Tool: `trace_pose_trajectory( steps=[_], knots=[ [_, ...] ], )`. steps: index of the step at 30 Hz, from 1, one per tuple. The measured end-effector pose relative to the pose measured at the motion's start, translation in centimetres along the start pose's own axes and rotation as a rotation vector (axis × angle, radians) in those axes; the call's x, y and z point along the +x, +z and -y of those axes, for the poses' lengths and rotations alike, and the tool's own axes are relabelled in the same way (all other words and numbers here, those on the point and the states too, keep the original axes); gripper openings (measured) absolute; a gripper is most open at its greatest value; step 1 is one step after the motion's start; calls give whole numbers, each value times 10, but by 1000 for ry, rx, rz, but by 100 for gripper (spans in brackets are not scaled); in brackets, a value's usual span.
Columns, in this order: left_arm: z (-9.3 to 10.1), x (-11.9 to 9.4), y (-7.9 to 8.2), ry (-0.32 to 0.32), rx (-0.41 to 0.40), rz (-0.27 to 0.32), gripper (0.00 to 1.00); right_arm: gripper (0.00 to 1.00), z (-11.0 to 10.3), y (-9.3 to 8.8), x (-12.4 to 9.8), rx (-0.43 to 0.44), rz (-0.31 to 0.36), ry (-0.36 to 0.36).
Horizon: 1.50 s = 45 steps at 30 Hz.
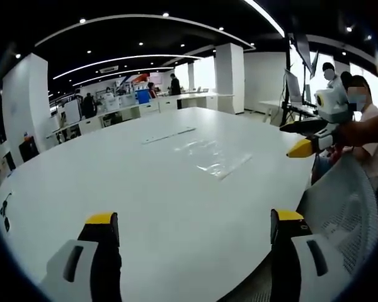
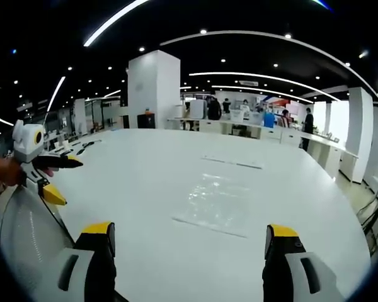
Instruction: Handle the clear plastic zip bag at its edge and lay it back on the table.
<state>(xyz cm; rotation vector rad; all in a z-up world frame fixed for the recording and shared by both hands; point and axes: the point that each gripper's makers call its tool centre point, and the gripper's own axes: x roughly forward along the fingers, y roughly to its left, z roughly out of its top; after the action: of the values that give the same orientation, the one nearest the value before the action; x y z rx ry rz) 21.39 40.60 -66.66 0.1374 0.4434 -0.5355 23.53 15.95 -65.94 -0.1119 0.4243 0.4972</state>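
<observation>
Your left gripper (image 1: 192,229) hangs over the near edge of the table (image 1: 101,176), jaws wide apart and holding nothing. Ahead of it and a little to its right, the bag (image 1: 217,157) lies flat on the white top, well apart from both of that gripper's jaws. Further right in the left gripper view your right gripper (image 1: 307,141) comes in from the side, yellow tips spread.

From the right gripper view the picture is plainer: the right gripper (image 2: 189,242) is also open and empty, and the bag (image 2: 217,204) sits almost straight ahead, its near edge a thin line across the table (image 2: 132,170). The left gripper (image 2: 58,178) shows at the far left, held in a hand, off the table's side.

I judge the pickup has not begun. Go for that near edge with the right gripper, since it is lined up best. Come in low and nearly level with the top so one jaw can slip under the film; clear plastic lying flat tends to cling and slide, so close slowly and check that you have caught it before lifting.

There is bare surface on all sides of the bag. A thin strip (image 2: 233,162) lies beyond it, well apart. A mesh chair back (image 1: 343,207) stands by the table edge near your left gripper, so mind it as you swing.
</observation>
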Motion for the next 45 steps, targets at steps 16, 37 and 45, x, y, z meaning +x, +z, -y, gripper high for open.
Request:
trace_pose_trajectory(
  steps=[16,37,45],
  knots=[
    [1,1,2,-11,1,-6,98,98,-2,1,3,-4,4,0],
    [3,0,-1,-18,0,-11,98,85,13,-14,14,-94,-83,27],
    [3,-3,-2,-11,-3,-15,97,80,17,-18,23,-130,-112,47]
  ],
)
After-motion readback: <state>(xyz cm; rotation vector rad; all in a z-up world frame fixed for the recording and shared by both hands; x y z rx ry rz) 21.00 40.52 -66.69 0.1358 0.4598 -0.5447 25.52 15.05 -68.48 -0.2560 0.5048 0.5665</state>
